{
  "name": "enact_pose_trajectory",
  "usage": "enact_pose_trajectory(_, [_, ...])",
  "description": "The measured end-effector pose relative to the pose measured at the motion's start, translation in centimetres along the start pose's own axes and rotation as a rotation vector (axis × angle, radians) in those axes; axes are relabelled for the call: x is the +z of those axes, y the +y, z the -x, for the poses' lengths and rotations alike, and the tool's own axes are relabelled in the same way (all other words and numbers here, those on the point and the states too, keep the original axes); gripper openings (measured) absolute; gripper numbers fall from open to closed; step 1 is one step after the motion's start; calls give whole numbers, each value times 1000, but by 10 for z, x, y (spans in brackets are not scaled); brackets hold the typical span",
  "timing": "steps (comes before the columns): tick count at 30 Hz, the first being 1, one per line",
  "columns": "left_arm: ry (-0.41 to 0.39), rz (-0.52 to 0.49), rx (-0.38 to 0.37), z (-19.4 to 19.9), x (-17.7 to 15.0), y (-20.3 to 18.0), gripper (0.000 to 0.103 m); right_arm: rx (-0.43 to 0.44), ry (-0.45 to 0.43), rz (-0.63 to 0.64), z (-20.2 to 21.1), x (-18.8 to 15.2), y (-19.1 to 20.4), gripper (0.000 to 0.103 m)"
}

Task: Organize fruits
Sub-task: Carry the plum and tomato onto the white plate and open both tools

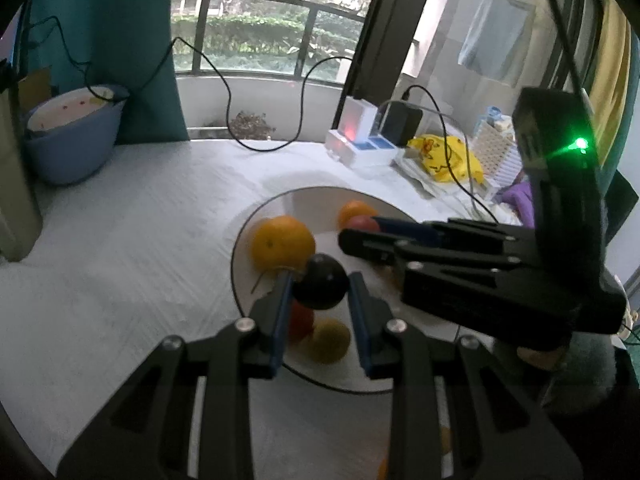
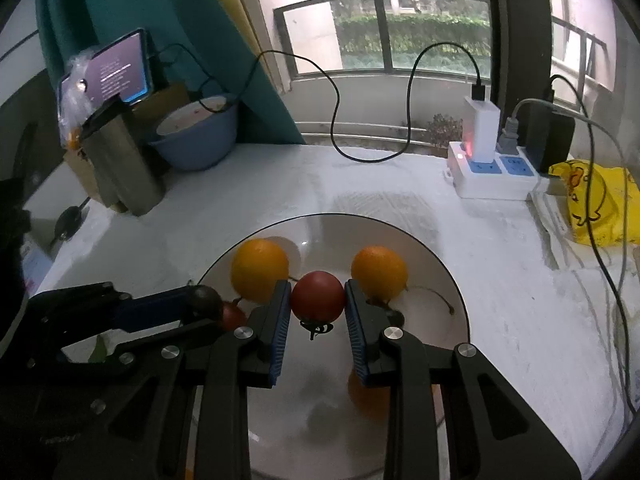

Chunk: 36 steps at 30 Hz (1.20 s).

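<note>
I see the worktop [image 2: 500, 280] carrying a round glass plate [image 2: 448, 280] that fills the lower centre of both wrist views. On the plate rest two oranges [image 2: 260, 270] [image 2: 379, 272] toward the top of the frame. My right hand-held gripper [image 2: 318, 312] is clenched on a red tomato [image 2: 318, 297], held just above the plate at the centre of its view. My left hand-held gripper [image 1: 320, 294] is clenched on a dark round fruit [image 1: 323, 283], entering the right wrist view from the lower left. I judge both held fruits lie straight ahead between the fingers and directly over the plate, so each release needs only a short descent; neither fruit has a long axis.
</note>
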<state>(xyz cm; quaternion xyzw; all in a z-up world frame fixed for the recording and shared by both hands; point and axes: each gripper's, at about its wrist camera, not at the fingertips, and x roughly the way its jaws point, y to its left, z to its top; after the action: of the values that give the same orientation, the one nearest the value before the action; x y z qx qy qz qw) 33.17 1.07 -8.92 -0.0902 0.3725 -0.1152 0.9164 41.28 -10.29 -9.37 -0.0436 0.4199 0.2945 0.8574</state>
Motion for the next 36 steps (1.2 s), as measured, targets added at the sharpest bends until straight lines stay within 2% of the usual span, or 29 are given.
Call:
enact_pose_trajectory(8, [10, 4, 2, -5, 1, 3, 29, -15, 1, -13, -11, 3, -2, 29])
enact_pose_trajectory(21, [34, -22, 4, -16, 7, -11, 29, -38, -58, -53, 23, 2, -15, 32])
enact_pose_trajectory(29, [62, 2, 20, -24, 13, -13, 30, -54, -65, -66, 35, -3, -19, 32])
enact_pose_trajectory(30, [58, 3, 20, -22, 14, -14, 31, -55, -66, -67, 37, -3, -19, 32])
enact_pose_trajectory(33, [45, 4, 10, -15, 14, -15, 46, -59, -68, -66, 42, -5, -18, 32])
enact_pose_trajectory(36, [31, 9, 11, -7, 15, -16, 46, -64, -76, -67, 49, -7, -16, 32])
